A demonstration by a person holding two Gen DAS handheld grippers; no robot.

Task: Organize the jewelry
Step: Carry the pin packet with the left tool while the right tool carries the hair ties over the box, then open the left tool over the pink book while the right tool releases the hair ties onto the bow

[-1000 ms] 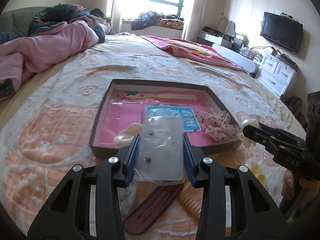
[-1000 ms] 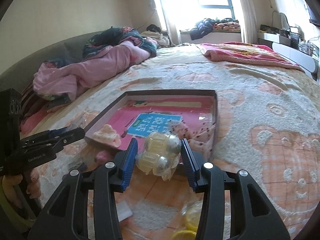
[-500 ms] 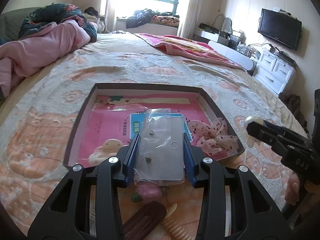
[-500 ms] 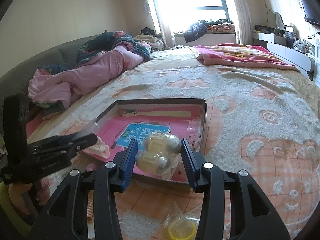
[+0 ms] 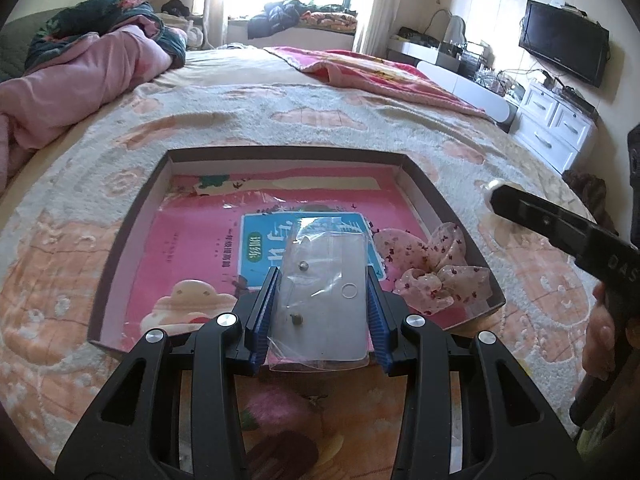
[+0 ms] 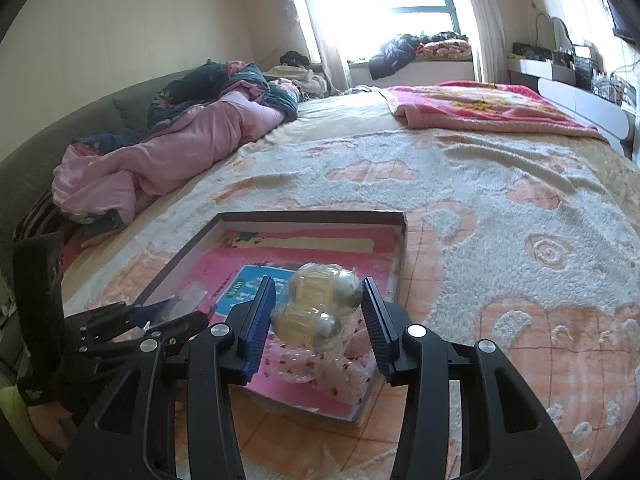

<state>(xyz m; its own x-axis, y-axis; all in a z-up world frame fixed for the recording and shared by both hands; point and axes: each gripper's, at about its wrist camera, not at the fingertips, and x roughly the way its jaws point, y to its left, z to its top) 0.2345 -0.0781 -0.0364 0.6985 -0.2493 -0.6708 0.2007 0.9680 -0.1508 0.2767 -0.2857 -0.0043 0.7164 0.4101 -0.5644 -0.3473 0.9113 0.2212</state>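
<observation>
A shallow dark-rimmed box with a pink printed bottom lies on the bed. My left gripper is shut on a clear bag holding a card with small earrings, held over the box's near edge. My right gripper is shut on a clear bag of yellowish bead jewelry, held above the box near its right corner. A pink floral scrunchie lies in the box's right corner. A cream hair clip rests at the box's near left.
The blanket covers the bed. Pink bedding is piled at the far left. A pink fluffy item, a dark red piece and a cream comb lie on the blanket below my left gripper. White drawers and a TV stand at the right.
Both grippers have moved forward over the box with their bags still held. The box now looms larger, and the loose items on the blanket have slipped under the left gripper.
</observation>
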